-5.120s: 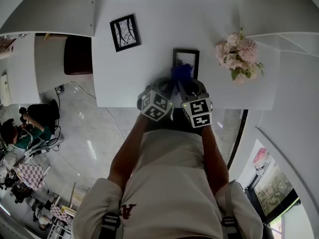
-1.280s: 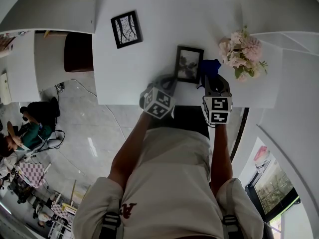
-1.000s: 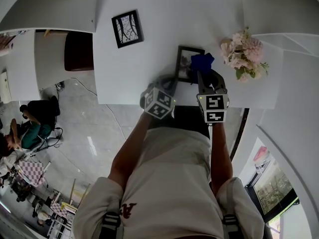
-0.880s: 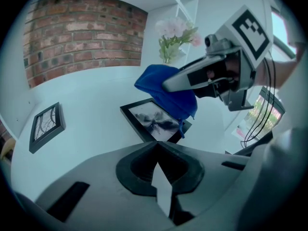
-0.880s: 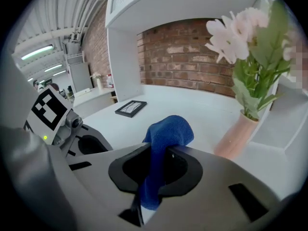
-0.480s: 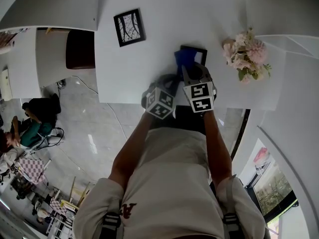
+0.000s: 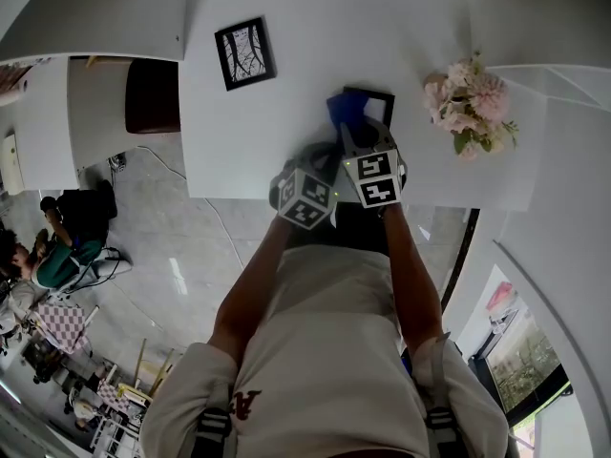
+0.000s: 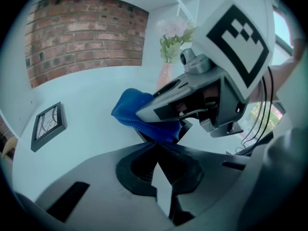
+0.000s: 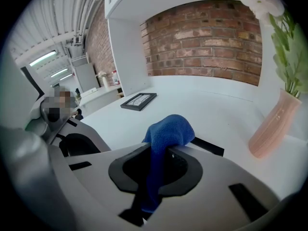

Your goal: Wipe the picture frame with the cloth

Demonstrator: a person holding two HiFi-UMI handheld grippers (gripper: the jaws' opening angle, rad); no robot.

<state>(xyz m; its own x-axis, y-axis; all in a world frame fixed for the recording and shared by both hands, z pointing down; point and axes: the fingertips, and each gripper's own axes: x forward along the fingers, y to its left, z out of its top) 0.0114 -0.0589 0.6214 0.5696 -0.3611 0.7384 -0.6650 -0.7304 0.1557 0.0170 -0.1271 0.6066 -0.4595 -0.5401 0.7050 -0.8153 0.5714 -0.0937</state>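
Observation:
A black picture frame (image 7: 379,98) stands on the white table (image 7: 286,122), largely hidden behind the blue cloth (image 7: 345,110). My right gripper (image 7: 355,134) is shut on the cloth (image 9: 167,131) and holds it against the left part of the frame's front. The frame's black edge (image 9: 208,146) shows just beyond the right gripper's jaws. My left gripper (image 7: 327,160) is at the frame's near left edge, and its jaws (image 8: 156,146) meet on a dark frame edge (image 8: 140,136). The cloth (image 8: 136,112) and the right gripper (image 8: 211,93) fill the left gripper view.
A second black frame (image 7: 245,53) with a branch print lies flat at the table's far left. A pink vase (image 9: 271,129) of pink flowers (image 7: 468,92) stands to the right of the wiped frame. A brick wall (image 9: 207,37) backs the table. The table's front edge (image 7: 239,198) runs under my grippers.
My right gripper has carried the cloth leftward from the frame's right side across its front to its left part. The left gripper has stayed at the frame.

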